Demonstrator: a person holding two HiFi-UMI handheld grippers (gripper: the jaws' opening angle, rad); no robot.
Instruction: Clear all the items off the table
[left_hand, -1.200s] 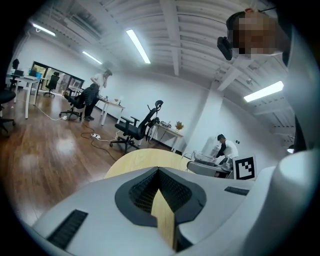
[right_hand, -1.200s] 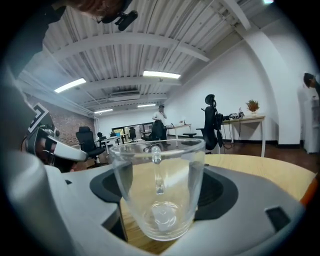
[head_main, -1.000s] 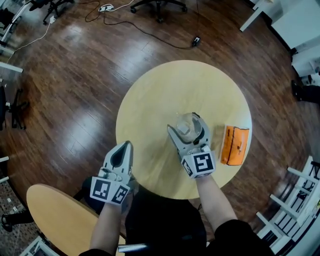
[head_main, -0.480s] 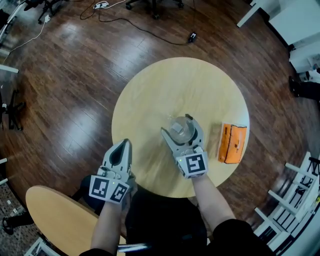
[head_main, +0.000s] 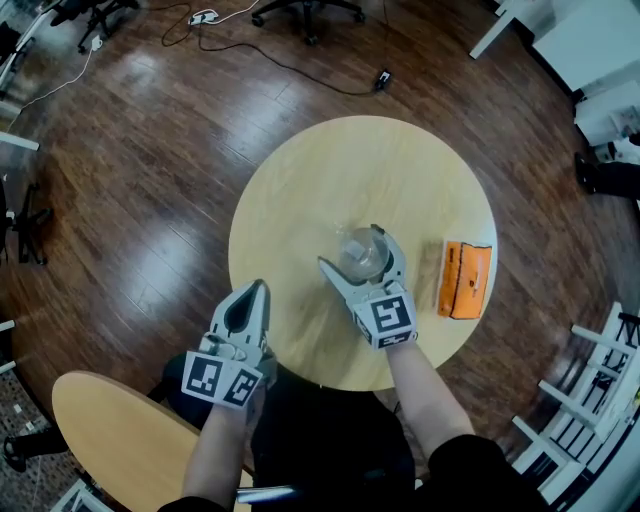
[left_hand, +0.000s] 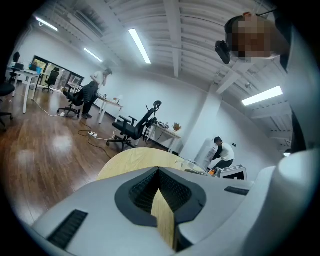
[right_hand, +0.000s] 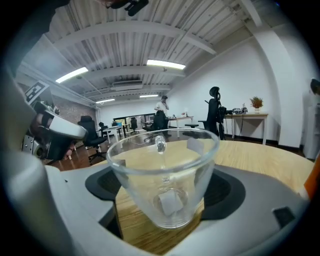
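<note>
My left gripper (head_main: 256, 291) hovers at the near left rim of the round, light-wood tabletop (head_main: 330, 165). It points across the wood. Its jaws are clenched together with nothing in them. In the left gripper view the dark ribbed pads (left_hand: 142, 187) meet at their tips, and only a thin wedge of tabletop shows below that point. Beyond them, on the far side of the room, there are office chairs and a person bent over a desk.

Toward the middle of the tabletop, slightly to the near side, stands the clear glass cup (head_main: 362, 253). It is upright on the wood, and my right gripper (head_main: 350, 247) reaches around it from the near side, one jaw on each side of the cup. These jaws have just been opening and now stand released and wide. In the right gripper view the cup (right_hand: 164, 180) sits squarely between the two dark pads (right_hand: 102, 184). The pads look just clear of the glass wall on both sides, so nothing is pinching it. A small pale square shows at the bottom of the cup.

Farther right, well apart from the cup, an orange pouch (head_main: 466, 280) lies flat near the tabletop's right edge. Neither gripper is touching it. Dark wooden floor (head_main: 130, 150) surrounds the table.
</note>
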